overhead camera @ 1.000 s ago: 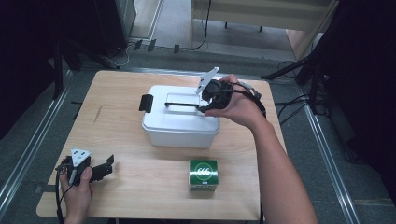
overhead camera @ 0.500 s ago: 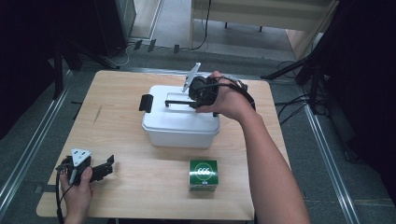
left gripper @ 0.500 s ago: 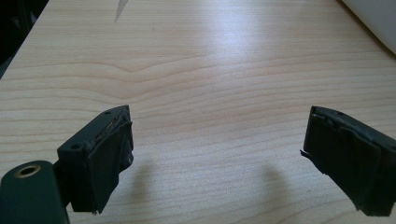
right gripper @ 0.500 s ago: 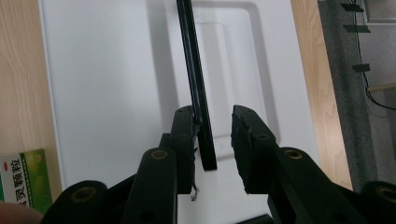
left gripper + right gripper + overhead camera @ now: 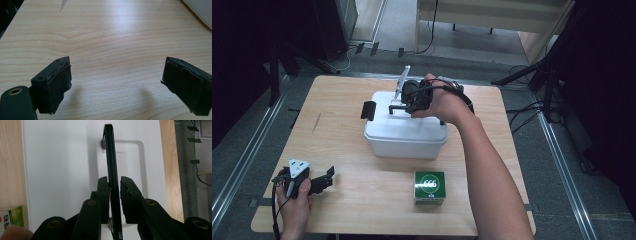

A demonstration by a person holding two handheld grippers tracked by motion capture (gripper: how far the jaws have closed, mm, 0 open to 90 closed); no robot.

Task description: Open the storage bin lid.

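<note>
Fig.: R gripper (image 5: 115, 188), jaws just closing, pads nearly pinching black carry handle (image 5: 111, 157) raised upright on white box (image 5: 404, 132) at table (image 5: 337, 100) centre. Rigid plastic, prob. light; grip handle mid-bar. L gripper (image 5: 117, 85) wide open, empty.

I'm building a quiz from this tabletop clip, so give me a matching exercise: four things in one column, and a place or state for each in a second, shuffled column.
Things:
1. right gripper
2. left gripper
3. green box
4. black latch

Places or states:
A. at the white container's left end
B. jaws wide apart over bare table
C. standing on the table in front of the container
D. jaws around the raised black handle

Pairs: 1-D, 2-B, 3-C, 4-A
</note>
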